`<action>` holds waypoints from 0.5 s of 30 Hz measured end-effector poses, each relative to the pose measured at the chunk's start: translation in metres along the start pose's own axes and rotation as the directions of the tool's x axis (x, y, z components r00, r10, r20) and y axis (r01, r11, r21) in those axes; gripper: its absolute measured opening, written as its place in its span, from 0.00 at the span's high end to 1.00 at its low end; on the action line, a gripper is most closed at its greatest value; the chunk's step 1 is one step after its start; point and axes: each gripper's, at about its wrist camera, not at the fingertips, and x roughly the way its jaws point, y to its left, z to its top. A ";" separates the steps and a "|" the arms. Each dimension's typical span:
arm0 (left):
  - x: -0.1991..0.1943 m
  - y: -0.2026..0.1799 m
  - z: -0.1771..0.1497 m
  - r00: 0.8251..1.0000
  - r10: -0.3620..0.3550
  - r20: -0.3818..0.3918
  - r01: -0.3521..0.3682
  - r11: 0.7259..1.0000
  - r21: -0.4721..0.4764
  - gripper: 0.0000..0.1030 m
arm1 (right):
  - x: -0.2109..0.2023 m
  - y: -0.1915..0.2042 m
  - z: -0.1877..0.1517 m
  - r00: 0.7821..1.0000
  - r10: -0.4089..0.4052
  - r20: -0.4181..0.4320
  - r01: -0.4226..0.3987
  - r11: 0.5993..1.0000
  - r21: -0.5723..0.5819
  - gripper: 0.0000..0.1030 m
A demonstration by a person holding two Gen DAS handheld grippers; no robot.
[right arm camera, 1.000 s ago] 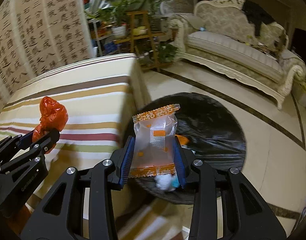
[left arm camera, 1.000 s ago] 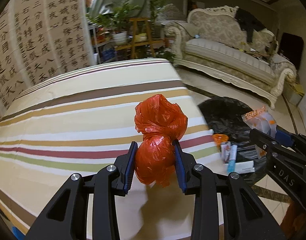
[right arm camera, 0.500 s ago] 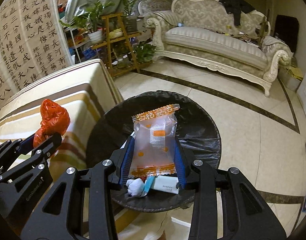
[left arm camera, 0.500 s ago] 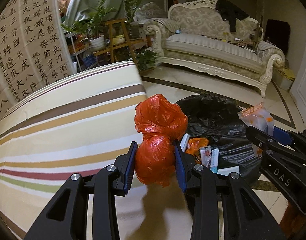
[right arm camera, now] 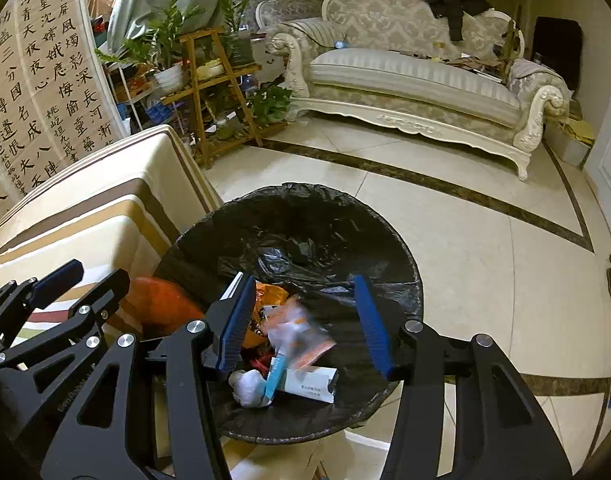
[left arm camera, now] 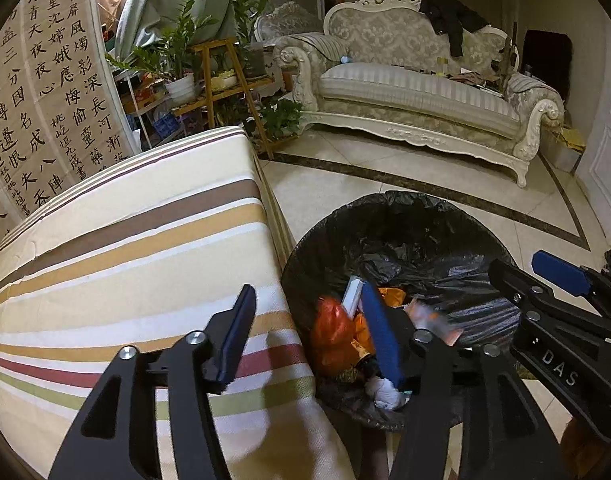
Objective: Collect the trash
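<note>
The left gripper stands wide apart with nothing between its blue pads; the right gripper is spread just as wide and empty too. Both hang above the black-lined trash bin.

Below and between the left gripper's fingers, toward its right finger, the red plastic bag lies inside the bin against the near-left wall of the liner. Below the right gripper, between its fingers, the clear orange-printed wrapper appears blurred above the heap of trash; whether it touches the heap cannot be told. Under it lie a white box and a crumpled white wad.

To the left of both grippers, the striped table runs up to the bin, its edge just beside the bin's rim. Ahead of and to the right of the right gripper, the tiled floor lies open up to the sofa. Ahead on the left stands a wooden plant stand.
</note>
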 end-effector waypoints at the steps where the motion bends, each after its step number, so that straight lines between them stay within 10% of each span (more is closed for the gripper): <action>1: 0.000 0.002 0.001 1.000 0.001 0.003 -0.001 1.000 -0.004 0.40 | -0.001 -0.001 -0.001 1.000 -0.001 0.000 0.001 1.000 0.002 0.51; 15: -0.026 0.011 -0.008 0.998 0.024 0.057 -0.023 1.000 -0.021 0.29 | -0.021 0.006 -0.010 1.000 -0.006 0.029 0.006 1.000 -0.015 0.38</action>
